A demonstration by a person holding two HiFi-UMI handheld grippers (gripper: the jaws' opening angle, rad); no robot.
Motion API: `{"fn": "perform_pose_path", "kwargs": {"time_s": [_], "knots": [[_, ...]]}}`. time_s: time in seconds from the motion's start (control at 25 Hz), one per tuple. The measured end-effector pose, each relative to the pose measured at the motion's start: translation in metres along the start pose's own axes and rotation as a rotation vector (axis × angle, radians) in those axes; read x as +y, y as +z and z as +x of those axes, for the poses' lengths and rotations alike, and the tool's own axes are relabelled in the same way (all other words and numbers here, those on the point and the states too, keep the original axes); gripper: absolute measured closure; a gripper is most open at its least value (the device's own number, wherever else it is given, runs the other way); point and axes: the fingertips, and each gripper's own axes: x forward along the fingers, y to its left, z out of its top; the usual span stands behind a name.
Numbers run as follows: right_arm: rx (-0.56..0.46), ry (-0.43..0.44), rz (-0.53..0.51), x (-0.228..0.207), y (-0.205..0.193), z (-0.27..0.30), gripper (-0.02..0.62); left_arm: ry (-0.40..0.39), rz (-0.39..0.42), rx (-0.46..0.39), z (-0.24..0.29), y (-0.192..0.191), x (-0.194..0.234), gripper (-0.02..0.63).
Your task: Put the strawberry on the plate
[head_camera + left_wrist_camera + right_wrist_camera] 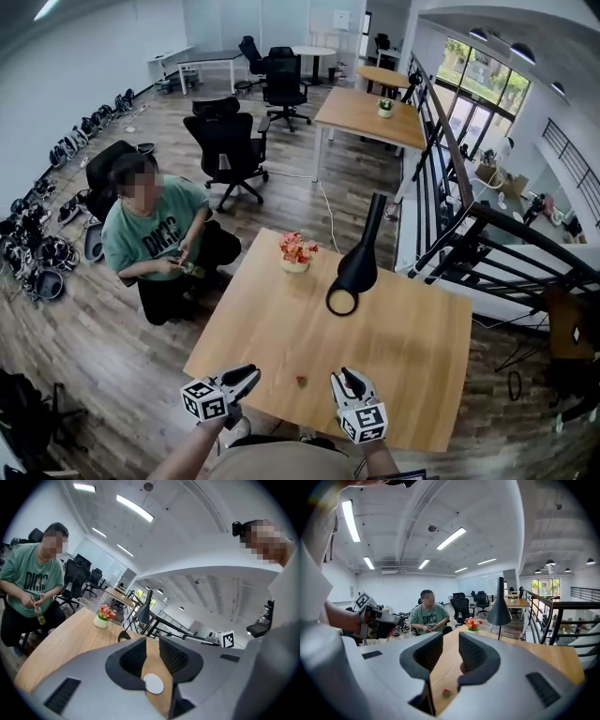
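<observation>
From the head view, a pale wooden table [281,319] stands on dark plank flooring in an open office, with black swivel chairs [230,150] and more desks behind it. A person in a green shirt [155,234] sits low at the table's far left corner. On the table are a small pot of pink flowers [295,253] and a black lamp [359,262] with a ring base. The strawberry [301,381] lies on the bare wood near the front edge, between the left gripper [246,377] and the right gripper [345,380], touching neither.

The left gripper view looks along jaws drawn close together with nothing gripped. Through the slit a small white plate [153,684] lies on the wood, empty; the head view does not show it.

The right gripper view shows its jaws closed and empty. The strawberry sits on the table below them, with the left gripper off to the side.
</observation>
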Motion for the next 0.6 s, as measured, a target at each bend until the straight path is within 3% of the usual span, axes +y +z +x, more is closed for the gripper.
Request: {"fn": "perform_pose_path", "kwargs": {"time_s": [0.24,0.28,0.6], "knots": [[0.066,0.147,-0.035,-0.003,-0.022,0.03,0.498,0.115,-0.015,-0.022,0.003,-0.012,0.011,0.518],[0.084,0.173,-0.038,-0.002,-0.028,0.036,0.474,0.131,-0.016,-0.018,0.004,-0.015,0.012,0.518],[0.222,0.306,-0.095,0.007,-0.099,0.075,0.469,0.231,-0.006,0.001,0.016,-0.03,0.018,0.518]]}}
